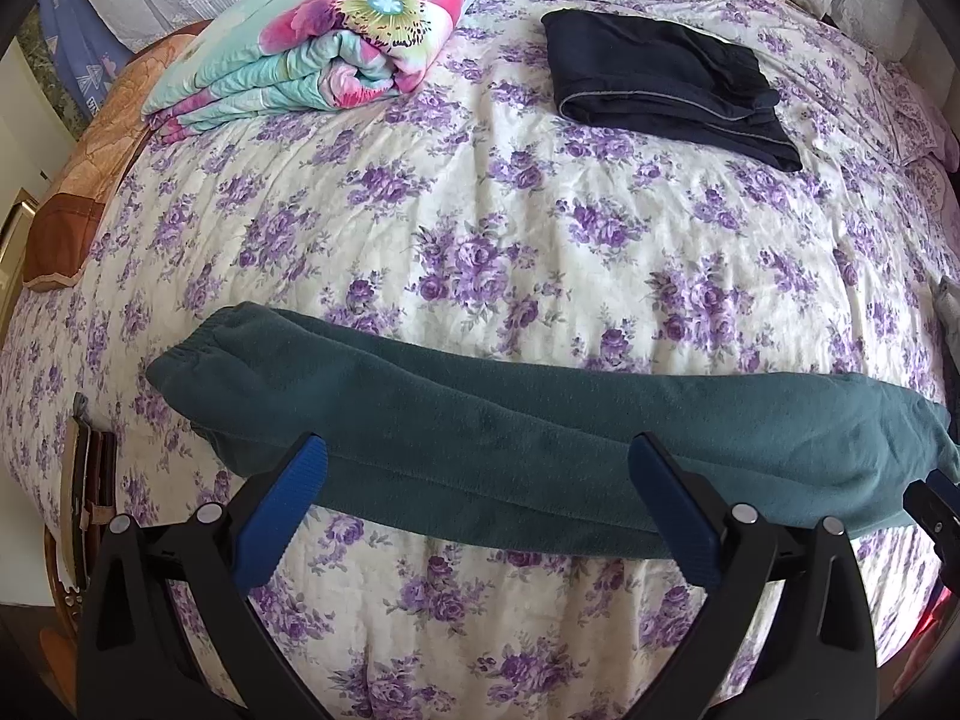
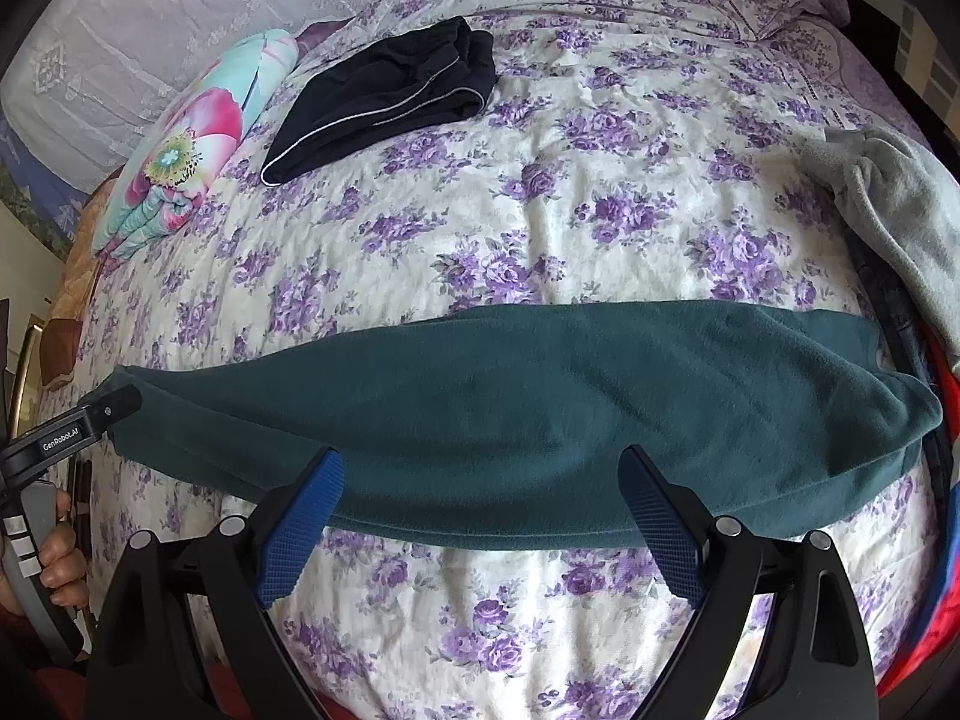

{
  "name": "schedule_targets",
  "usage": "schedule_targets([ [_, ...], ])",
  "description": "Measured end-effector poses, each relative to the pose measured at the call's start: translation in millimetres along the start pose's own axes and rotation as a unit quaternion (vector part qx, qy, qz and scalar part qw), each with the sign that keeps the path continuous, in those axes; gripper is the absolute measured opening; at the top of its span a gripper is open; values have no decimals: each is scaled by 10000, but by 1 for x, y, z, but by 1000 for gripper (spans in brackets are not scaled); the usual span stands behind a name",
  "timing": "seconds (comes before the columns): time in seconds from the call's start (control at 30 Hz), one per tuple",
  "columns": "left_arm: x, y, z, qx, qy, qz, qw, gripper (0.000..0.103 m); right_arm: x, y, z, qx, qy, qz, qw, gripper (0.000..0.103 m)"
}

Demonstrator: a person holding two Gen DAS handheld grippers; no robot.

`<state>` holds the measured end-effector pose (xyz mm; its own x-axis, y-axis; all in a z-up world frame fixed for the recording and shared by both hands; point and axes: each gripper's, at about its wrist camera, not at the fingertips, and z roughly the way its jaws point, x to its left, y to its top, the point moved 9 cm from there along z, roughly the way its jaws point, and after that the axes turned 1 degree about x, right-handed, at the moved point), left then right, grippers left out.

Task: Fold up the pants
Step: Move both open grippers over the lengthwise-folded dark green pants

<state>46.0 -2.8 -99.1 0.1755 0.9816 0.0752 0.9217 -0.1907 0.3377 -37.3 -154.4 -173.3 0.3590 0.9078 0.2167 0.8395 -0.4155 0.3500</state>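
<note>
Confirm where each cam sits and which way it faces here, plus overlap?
Left wrist: on the left gripper, looking forward over the cuffed end of the teal pants across the bed; its own open blue-padded fingers show.
Right wrist: on the right gripper, over the pants' wider end, facing the same way; open fingers, plus the left gripper and the hand holding it at the left edge.
Shared: teal pants, folded dark pants, floral quilt, bedspread.

Each gripper, left gripper [image 1: 477, 462] and right gripper [image 2: 480, 474], had a black frame, silver round fasteners and two blue textured pads [image 2: 300, 528]. One black finger carried white "GenRobot.AI" lettering [image 2: 60, 439]. The handle [image 2: 33, 540] was grey.
</note>
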Motion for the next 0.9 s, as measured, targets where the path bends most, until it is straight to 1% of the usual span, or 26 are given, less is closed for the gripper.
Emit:
schedule_targets([
  [0.43, -5, 1, 0, 53, -50, 18, 10000, 98, -1, 2, -1, -16, 19, -9, 10000, 93],
  [0.9, -6, 4, -1, 113, -137, -40, 9998, 98, 8, 7, -8, -96, 31, -137, 9999, 93],
])
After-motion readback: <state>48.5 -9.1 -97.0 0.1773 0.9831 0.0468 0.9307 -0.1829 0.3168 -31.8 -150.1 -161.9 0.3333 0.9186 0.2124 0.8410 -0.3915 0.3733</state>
